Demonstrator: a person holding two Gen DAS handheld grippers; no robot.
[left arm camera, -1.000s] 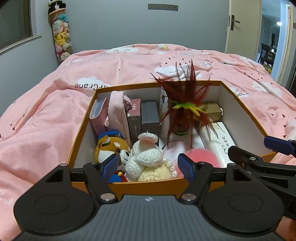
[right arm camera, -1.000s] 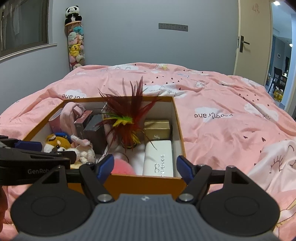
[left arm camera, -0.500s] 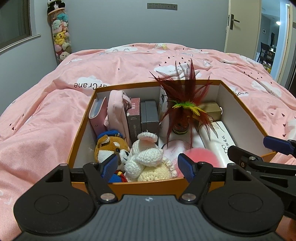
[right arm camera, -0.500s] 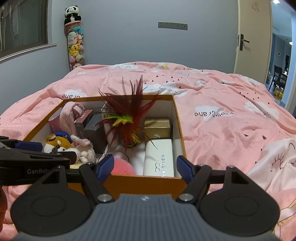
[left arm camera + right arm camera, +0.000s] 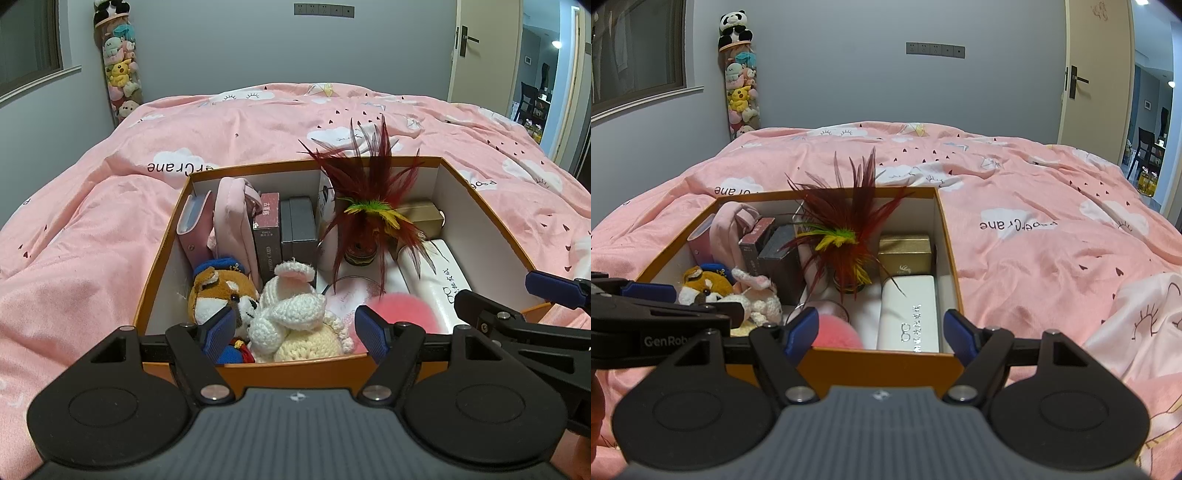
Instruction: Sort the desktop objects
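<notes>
An orange box [image 5: 295, 373] [image 5: 879, 363] with white inner walls sits on a pink bed. Inside it are a fox plush [image 5: 218, 295], a cream knitted rabbit [image 5: 291, 314], upright books [image 5: 267, 232], a pink pouch [image 5: 232, 221], a red feather shuttlecock [image 5: 369, 192] [image 5: 849, 229], a gold box [image 5: 905, 253], a white glasses case [image 5: 910, 314] and a pink fluffy ball [image 5: 834, 334]. My left gripper [image 5: 297, 330] hangs open just before the box's near wall, nothing between its fingers. My right gripper [image 5: 879, 334] is open too, at the same wall, to the right of the left one.
The pink quilt [image 5: 1034, 240] with cloud prints spreads all around the box. A tall tube of plush toys [image 5: 740, 85] stands against the grey wall at the back left. A door [image 5: 1097, 74] stands ajar at the back right.
</notes>
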